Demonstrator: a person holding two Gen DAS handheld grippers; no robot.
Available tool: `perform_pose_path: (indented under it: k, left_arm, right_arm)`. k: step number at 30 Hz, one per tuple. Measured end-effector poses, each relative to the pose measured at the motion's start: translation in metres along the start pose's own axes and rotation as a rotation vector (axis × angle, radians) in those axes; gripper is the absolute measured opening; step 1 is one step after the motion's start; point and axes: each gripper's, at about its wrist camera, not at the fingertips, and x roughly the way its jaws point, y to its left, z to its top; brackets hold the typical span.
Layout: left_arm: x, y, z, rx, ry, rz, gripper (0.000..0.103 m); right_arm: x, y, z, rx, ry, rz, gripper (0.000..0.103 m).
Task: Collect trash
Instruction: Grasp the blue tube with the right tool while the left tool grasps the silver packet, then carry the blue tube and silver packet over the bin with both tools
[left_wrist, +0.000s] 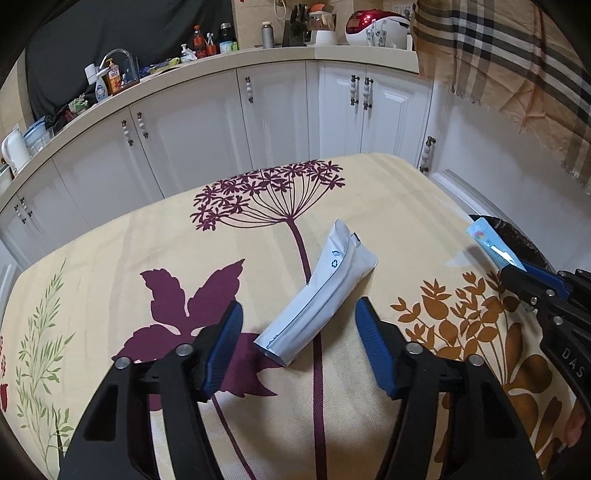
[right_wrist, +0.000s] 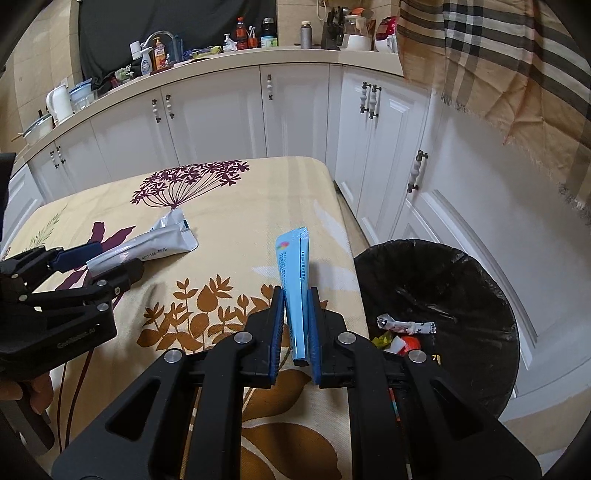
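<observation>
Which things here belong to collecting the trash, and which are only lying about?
Job:
- crumpled white foil wrapper between open left gripper fingers
- light blue plastic sachet in right gripper
- black-lined round trash bin

Lying about:
- white electric kettle
- orange soap bottle

White packet (left_wrist: 320, 291): a blue recycling sign near its upper end; in the right wrist view, digits along its edge read "400-166-5875", last digits unsure.
Right tool (left_wrist: 517, 277): white letters "DAS" on the black body.
Blue packet (right_wrist: 293, 280): small print, too fine to read.
</observation>
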Motion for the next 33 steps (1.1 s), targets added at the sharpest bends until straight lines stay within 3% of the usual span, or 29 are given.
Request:
perform_pose_path:
  k: [12,16,33]
  left_arm:
    - [0.004,0.005,-0.003,-0.014,0.015,0.005,0.022]
    - [0.004,0.006,-0.005,-0.020,0.017,0.004,0.014]
    - [-0.009,0.015,-0.007,-0.043,-0.013,0.034,0.013]
  right_arm:
    - [0.001,0.004,0.001,-0.003,0.001,0.006,0.012]
    - [0.001,0.009,0.001,-0.005,-0.003,0.010,0.012]
    - [-0.001,0.015,-0.001,-0.005,-0.010,0.022,0.012]
